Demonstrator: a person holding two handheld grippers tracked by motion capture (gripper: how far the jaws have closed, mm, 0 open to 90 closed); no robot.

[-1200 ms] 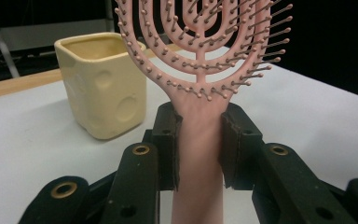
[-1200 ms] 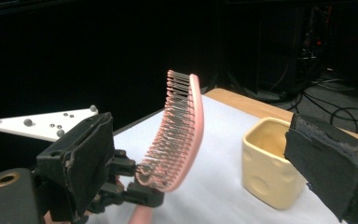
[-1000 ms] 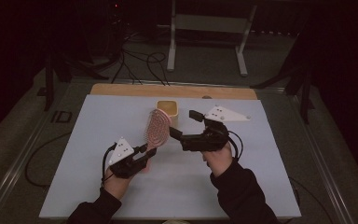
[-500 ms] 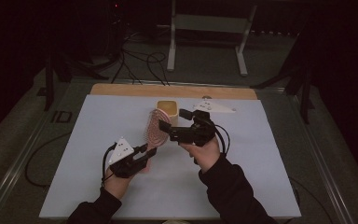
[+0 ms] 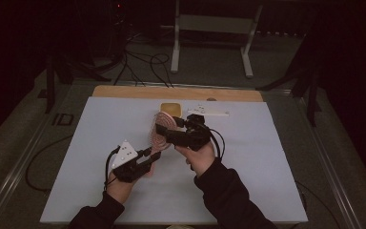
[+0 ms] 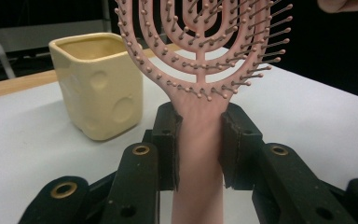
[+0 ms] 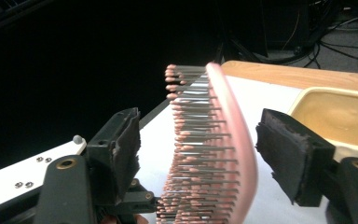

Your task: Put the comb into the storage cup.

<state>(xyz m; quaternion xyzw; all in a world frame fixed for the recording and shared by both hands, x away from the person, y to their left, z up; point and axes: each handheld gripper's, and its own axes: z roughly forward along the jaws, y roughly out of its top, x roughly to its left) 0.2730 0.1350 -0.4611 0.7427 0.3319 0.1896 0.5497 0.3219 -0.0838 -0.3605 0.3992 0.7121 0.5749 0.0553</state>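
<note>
On the left of the high view, the left tool is clamped on the handle of the pink brush, holding it raised over the white surface; its own view shows both pads pressed to the handle, with the yellow cup behind. To the right, the right tool straddles the brush head. Its own view shows what the high view hides: the jaws, which have just been closing, stand apart from the head, bristles facing one pad.
</note>
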